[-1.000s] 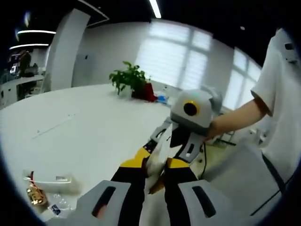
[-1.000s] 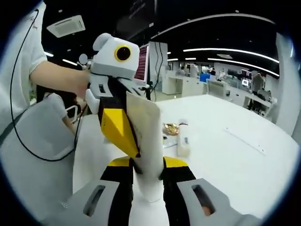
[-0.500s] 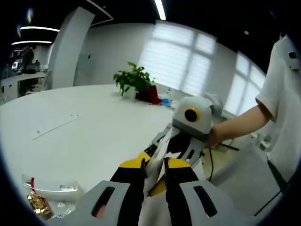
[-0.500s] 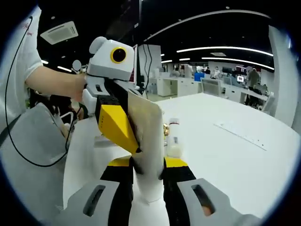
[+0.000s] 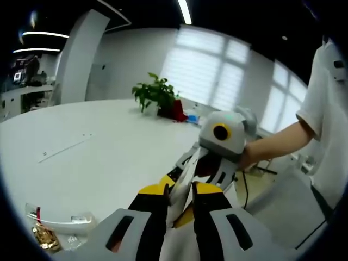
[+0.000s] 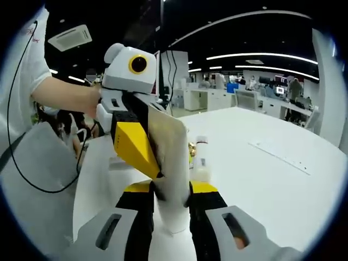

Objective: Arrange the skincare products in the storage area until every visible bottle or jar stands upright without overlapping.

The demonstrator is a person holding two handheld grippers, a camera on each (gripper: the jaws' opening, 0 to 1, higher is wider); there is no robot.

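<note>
Both grippers grip one white tube between them. At the bottom centre of the right gripper view, the right gripper (image 6: 171,191) has its black and yellow jaws closed on the lower part of the white tube (image 6: 173,163), which rises upright through the middle of the frame, its flat end toward the top. The left gripper (image 6: 142,157) comes in from the upper left of that frame, held by a person's hand (image 6: 87,97), and its yellow jaw lies against the tube's left side.

At the bottom centre of the left gripper view, the left gripper (image 5: 178,197) has its jaws nearly together on the tube's thin pale edge (image 5: 181,191). The right gripper (image 5: 204,163) reaches in from the right of centre, held by a bare forearm (image 5: 277,138) below a white sleeve.

Right of the tube in the right gripper view, a small white bottle (image 6: 201,159) lies on the white table (image 6: 261,185), with a gold-coloured item (image 6: 191,149) just beside it. At the lower left of the left gripper view lie a clear flat packet (image 5: 62,220) and a gold item (image 5: 44,238) near it, on the table. A potted green plant (image 5: 157,98) stands on the table at upper centre of that frame.
</note>
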